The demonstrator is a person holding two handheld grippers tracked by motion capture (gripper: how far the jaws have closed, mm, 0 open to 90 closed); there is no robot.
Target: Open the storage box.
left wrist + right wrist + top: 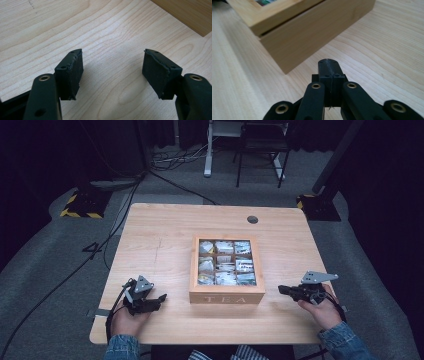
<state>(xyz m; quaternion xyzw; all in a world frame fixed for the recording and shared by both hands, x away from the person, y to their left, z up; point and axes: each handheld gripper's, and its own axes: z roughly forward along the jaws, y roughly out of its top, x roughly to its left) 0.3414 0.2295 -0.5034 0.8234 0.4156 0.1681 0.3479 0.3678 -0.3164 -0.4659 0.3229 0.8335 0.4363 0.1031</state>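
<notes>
High view: a tea box point(227, 292) sits mid-worktop point(165, 245); left gripper point(161, 298) jaws spread apart, right gripper point(281, 289) jaws pressed together, empty.

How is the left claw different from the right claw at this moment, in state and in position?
The left claw has its jaws spread wide over bare table; the right claw has its jaws pressed together, holding nothing. The left claw sits left of the tea box, the right claw on its right side. Both are black, hand-held, low over the wood and aimed towards the box.

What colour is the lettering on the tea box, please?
Pale cream "TEA" on the tea box front, clearest in the high view.
</notes>
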